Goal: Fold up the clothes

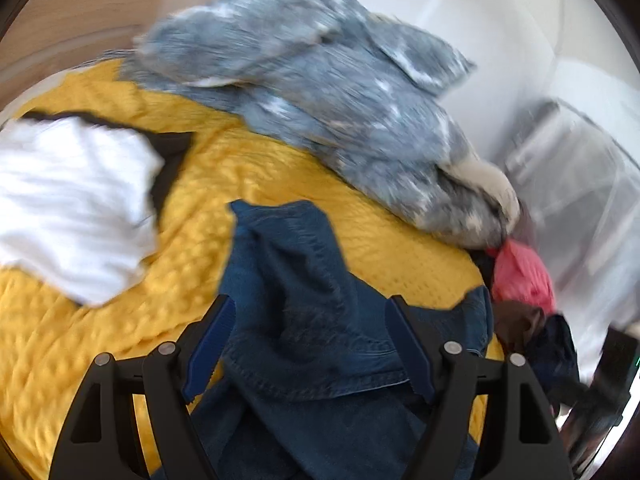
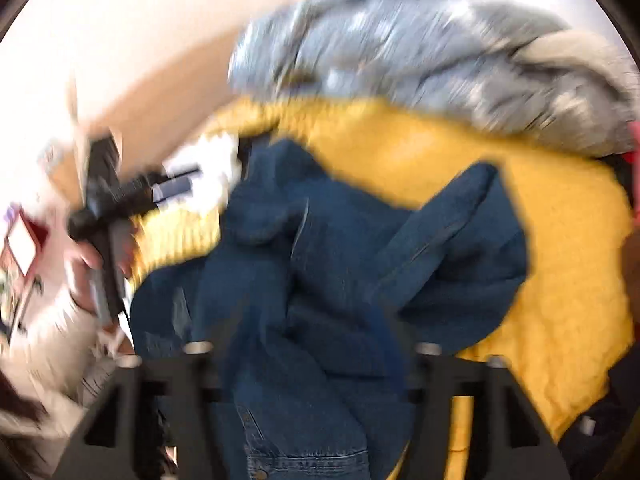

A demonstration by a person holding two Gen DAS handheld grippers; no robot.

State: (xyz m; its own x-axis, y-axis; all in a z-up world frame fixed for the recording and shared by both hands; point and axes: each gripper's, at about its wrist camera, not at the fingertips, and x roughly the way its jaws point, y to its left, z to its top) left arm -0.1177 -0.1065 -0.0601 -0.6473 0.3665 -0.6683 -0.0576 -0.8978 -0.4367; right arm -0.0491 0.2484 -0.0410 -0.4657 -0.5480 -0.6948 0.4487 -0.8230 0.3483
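A dark blue denim garment (image 1: 288,288) lies crumpled on a yellow bedspread (image 1: 248,176). In the left wrist view my left gripper (image 1: 310,310) is open just above it, its fingers wide apart with denim lying between them and nothing pinched. The right wrist view is blurred; my right gripper (image 2: 308,344) is open over the same denim garment (image 2: 328,248), jaws wide apart. The left gripper (image 2: 176,184) also shows there at the left, held by a hand (image 2: 86,268) and pointing at a white garment (image 2: 216,168).
A white garment (image 1: 72,200) lies on a black piece at the left of the bedspread. A mottled grey-blue blanket (image 1: 320,80) is heaped along the far side. Pink (image 1: 524,272) and brown clothes are bunched at the right edge, beside a clear plastic bin (image 1: 576,184).
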